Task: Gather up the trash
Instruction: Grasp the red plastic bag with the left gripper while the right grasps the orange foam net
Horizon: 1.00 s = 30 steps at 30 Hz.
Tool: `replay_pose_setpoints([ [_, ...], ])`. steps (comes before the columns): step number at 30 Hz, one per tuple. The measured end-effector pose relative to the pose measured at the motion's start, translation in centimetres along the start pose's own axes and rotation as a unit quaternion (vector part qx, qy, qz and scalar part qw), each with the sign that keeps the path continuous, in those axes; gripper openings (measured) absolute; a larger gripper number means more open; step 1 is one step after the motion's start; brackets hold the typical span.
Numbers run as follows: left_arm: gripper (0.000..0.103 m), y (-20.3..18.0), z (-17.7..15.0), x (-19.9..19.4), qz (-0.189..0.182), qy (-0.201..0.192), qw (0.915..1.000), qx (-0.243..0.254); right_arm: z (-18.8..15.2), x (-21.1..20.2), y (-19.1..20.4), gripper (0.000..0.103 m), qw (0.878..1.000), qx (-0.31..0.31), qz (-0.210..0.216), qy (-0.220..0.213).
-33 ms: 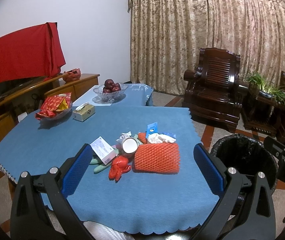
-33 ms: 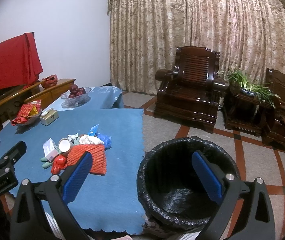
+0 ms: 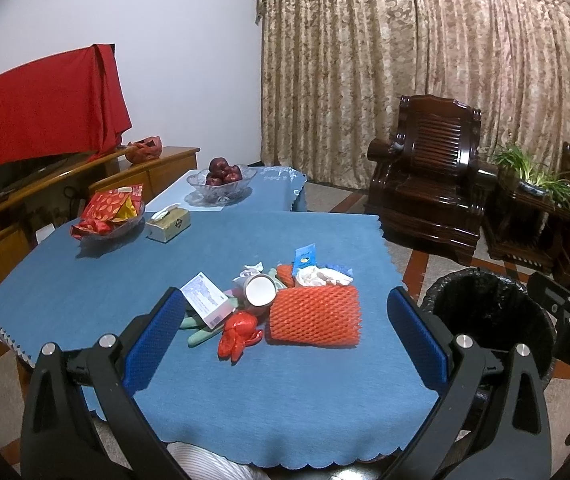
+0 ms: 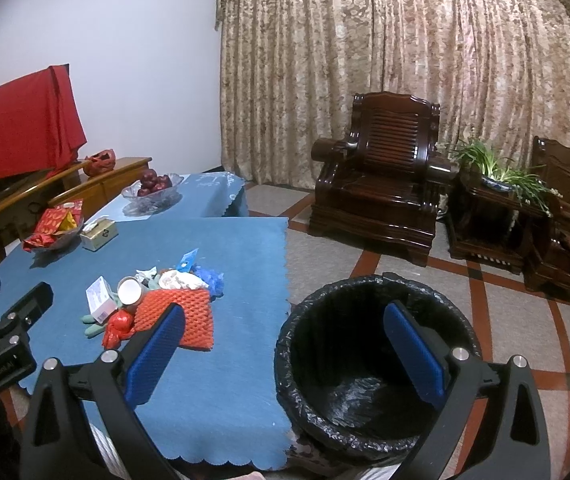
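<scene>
The left gripper (image 3: 285,332) and right gripper (image 4: 285,344) are both hanging wide apart, holding nothing. The heaped trash, topped by an orange foam fruit net (image 3: 313,317), is lying on the blue tablecloth (image 3: 285,400) beside the black-lined round bin (image 4: 365,360) (floor-standing). Pinching the net risks dragging its neighbours off the edge.

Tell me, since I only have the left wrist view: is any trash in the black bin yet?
Observer: No. The right wrist view looks down into the bin, and only the black liner shows at its bottom.
Operator: Is the right claw carrying anything?
Observer: The right claw is open, with nothing between its fingers. It hovers over the bin's near rim.
Operator: Any trash dropped on the floor past the bin?
Observer: None shows on the tiled floor to the right of the bin.
</scene>
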<state>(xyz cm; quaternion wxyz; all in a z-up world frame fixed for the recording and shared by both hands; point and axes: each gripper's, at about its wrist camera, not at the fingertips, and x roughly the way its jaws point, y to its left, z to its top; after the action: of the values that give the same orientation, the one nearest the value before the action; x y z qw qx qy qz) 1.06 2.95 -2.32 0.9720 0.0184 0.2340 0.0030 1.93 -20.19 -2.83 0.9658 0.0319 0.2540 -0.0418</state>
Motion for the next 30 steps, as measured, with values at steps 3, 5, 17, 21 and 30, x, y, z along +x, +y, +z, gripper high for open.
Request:
replay_pose_setpoints([
  [3,0.098,0.3,0.2,0.3,0.003,0.001,1.0000,-0.001,0.5,0.4,0.0,0.097,1.000,0.001,0.007,0.002],
  [5,0.098,0.8,0.1,0.8,0.002,0.004,1.0000,-0.003,0.8,0.8,0.1,0.097,1.000,-0.002,0.012,0.000],
  [17,0.098,7.5,-0.9,8.4,0.071,0.017,0.9970,-0.024,0.9,8.9,5.5,0.097,0.997,-0.041,0.063,0.009],
  [21,0.098,9.5,-1.8,11.0,0.077,0.021,0.9961,-0.037,0.1,12.1,7.5,0.095,0.995,-0.047,0.085,0.030],
  [30,0.098,10.8,-3.8,15.4,0.091,0.055,0.9938,-0.034,-3.2,19.6,10.8,0.086,0.987,-0.072,0.110,0.096],
])
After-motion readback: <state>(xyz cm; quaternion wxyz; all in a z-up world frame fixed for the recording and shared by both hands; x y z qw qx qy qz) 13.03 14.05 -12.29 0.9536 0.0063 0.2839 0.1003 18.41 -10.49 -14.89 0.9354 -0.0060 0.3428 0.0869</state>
